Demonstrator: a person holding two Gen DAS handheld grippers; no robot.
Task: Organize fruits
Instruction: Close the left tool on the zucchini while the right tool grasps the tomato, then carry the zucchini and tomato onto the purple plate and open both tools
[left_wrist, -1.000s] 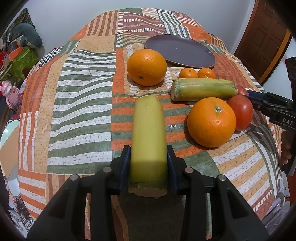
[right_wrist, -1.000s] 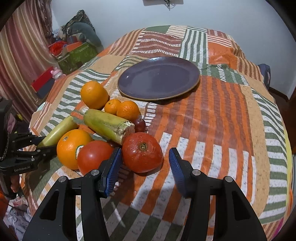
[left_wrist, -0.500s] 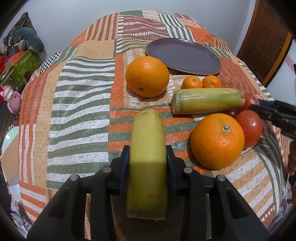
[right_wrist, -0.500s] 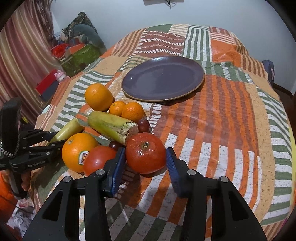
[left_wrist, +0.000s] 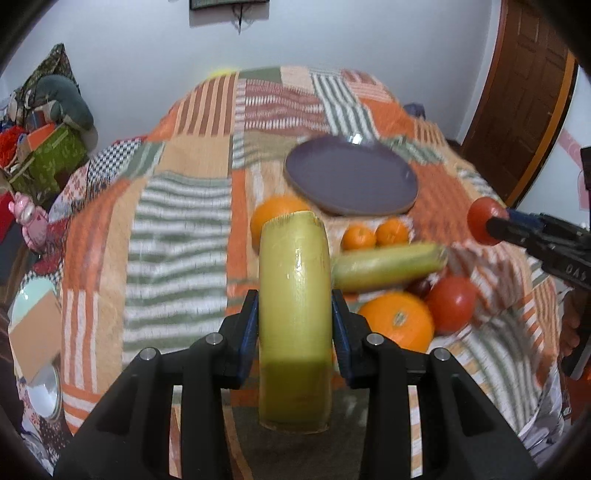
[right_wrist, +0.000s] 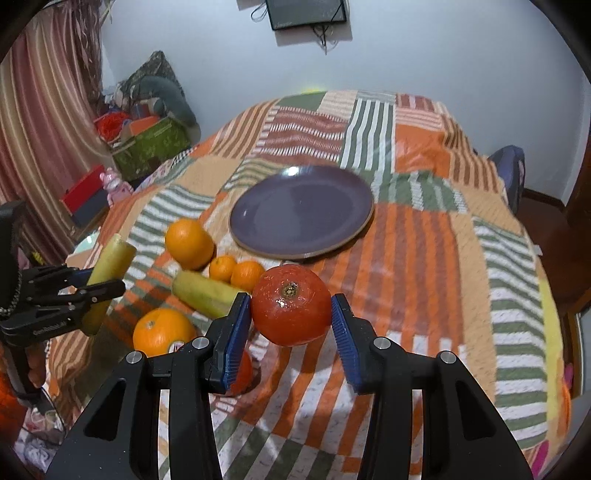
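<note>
Left claw (left_wrist: 295, 325) grips a yellow-green banana piece (left_wrist: 294, 314), apparently lifted; right claw (right_wrist: 291, 319) grips a tomato (right_wrist: 291, 304) near the purple plate (right_wrist: 301, 216).

Striped curtain (right_wrist: 40, 122), green box (right_wrist: 149, 151), pink toy (left_wrist: 31, 225).

From my left wrist view the cloth (left_wrist: 177, 229) and the fruit beyond the jaws were smeared with motion blur. The yellow piece (left_wrist: 294, 314) between those jaws hid part of the large orange (left_wrist: 275, 214) behind it. On my right view, the left finger (right_wrist: 232, 339) covered most of a red fruit (right_wrist: 242, 371).
</note>
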